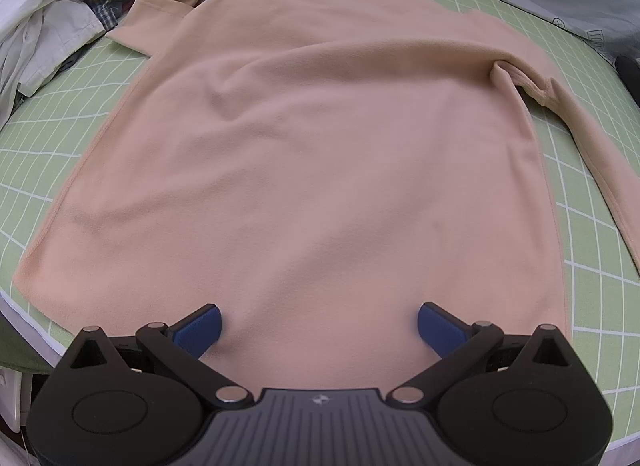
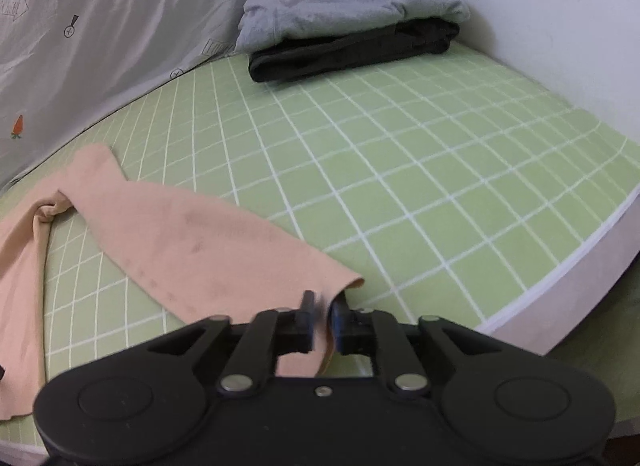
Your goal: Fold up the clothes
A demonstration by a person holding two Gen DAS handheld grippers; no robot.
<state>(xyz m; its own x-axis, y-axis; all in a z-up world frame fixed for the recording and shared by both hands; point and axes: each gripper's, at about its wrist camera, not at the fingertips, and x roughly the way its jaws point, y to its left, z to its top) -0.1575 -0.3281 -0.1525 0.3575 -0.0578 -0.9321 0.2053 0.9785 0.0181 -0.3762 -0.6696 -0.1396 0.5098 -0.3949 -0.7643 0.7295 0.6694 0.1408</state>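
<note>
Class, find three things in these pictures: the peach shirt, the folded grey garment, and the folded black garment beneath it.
peach shirt (image 1: 304, 153): left wrist view, middle of its body.
folded grey garment (image 2: 340, 9): right wrist view, its top face.
folded black garment (image 2: 344, 53): right wrist view, its front edge.

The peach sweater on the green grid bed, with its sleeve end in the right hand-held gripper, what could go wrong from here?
1. The right hand-held gripper has only the sleeve's very end between its narrow jaws; the grip may slip.
2. The left hand-held gripper stands open over the peach sweater's hem, pinning nothing, so pulling could drag the body askew.
3. Fabric bunched at the armpit may get folded in as a crease.
</note>
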